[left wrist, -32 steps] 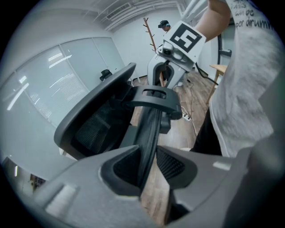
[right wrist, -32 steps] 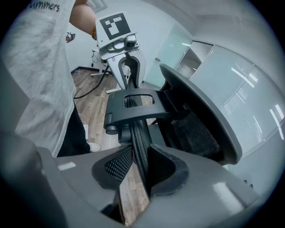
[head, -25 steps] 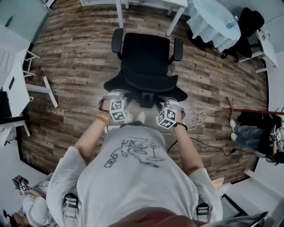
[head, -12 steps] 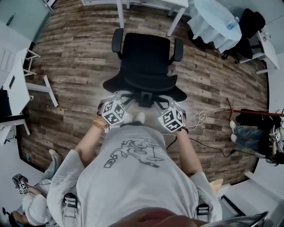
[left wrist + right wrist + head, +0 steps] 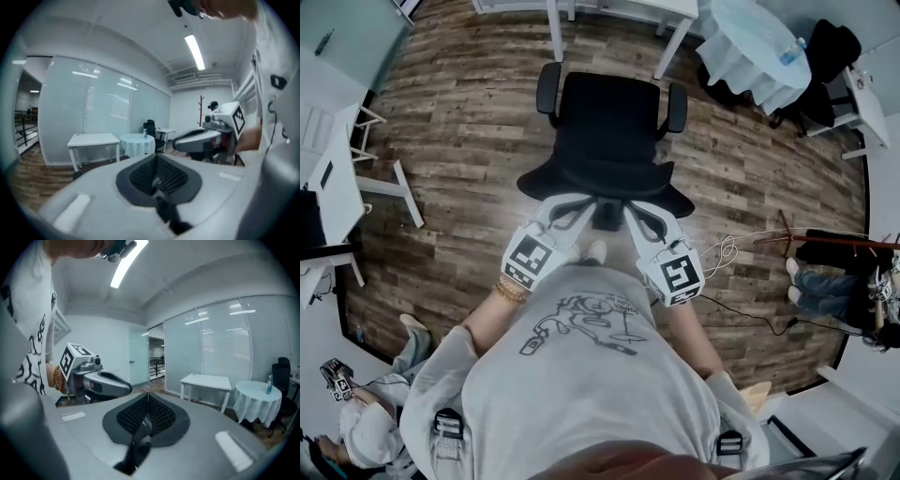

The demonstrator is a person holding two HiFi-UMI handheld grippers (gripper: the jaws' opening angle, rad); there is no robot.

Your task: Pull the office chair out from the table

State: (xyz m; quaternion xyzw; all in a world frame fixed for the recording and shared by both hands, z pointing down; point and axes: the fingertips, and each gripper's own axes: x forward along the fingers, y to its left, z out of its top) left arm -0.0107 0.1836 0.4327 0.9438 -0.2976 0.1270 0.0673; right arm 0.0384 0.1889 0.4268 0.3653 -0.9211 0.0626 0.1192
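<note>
The black office chair [image 5: 609, 131] stands on the wood floor, its seat toward the white table [image 5: 623, 7] at the top of the head view and its backrest toward me. My left gripper [image 5: 578, 204] and right gripper [image 5: 630, 208] are raised side by side just behind the backrest, apart from it. Both sets of jaws are closing to shut, and the ribbed pads [image 5: 157, 174] [image 5: 146, 416] meet with nothing between them. Each gripper view shows the other gripper beside it: the right gripper [image 5: 199, 139] and the left gripper [image 5: 105, 383]. The chair is hidden in both gripper views.
A round table with a white cloth [image 5: 750, 42] and a bottle on it stands at the back right, next to dark chairs. White desks [image 5: 337, 178] line the left side. Cables [image 5: 727, 248] lie on the floor to my right. Another person [image 5: 366, 436] is at the lower left.
Both grippers rose from low behind the chair's backrest, rolled their marker cubes outward and closed their jaws. The chair has stayed in place.
</note>
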